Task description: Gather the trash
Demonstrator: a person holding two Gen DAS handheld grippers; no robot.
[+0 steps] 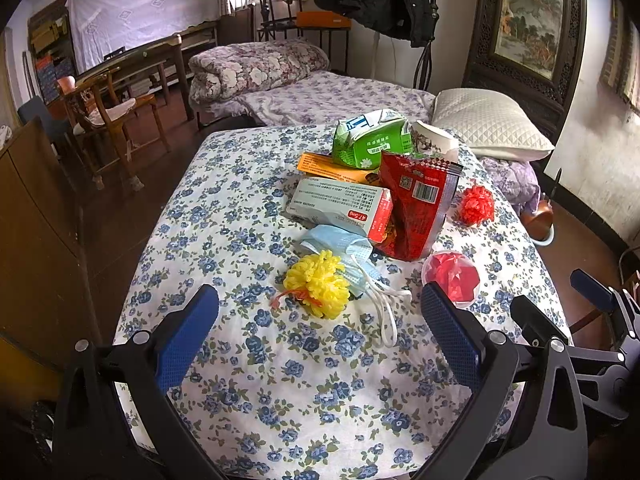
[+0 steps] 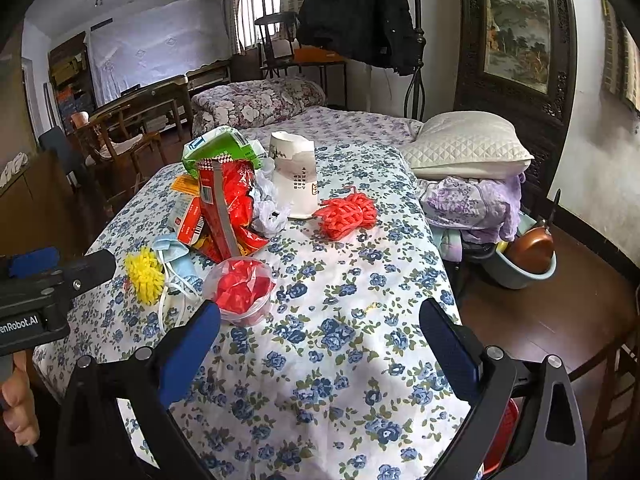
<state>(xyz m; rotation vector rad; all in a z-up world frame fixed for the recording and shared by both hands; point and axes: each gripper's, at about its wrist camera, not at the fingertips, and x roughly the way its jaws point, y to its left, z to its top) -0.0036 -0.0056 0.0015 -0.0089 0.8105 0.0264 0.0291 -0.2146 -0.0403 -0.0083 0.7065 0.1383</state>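
Trash lies on a table with a blue-flowered cloth [image 1: 280, 380]. There is a yellow pom-pom [image 1: 320, 284], a blue face mask [image 1: 344, 246], a clear cup of red paper [image 1: 452, 274], a red snack bag [image 1: 416, 204], a white and red medicine box [image 1: 340, 206], an orange box [image 1: 332, 168], a green tissue pack [image 1: 372, 140], a paper cup [image 2: 294, 176] and a red pom-pom [image 2: 346, 214]. My left gripper [image 1: 320, 332] is open and empty, just short of the yellow pom-pom. My right gripper [image 2: 320, 340] is open and empty, with the clear cup [image 2: 240, 288] by its left finger.
A bed with a floral quilt [image 1: 256, 68] and a white pillow [image 1: 488, 124] stands behind the table. Wooden chairs [image 1: 108, 116] are at the left. A basin with a brown pot [image 2: 532, 256] sits on the floor at the right. A cabinet [image 1: 36, 220] flanks the left.
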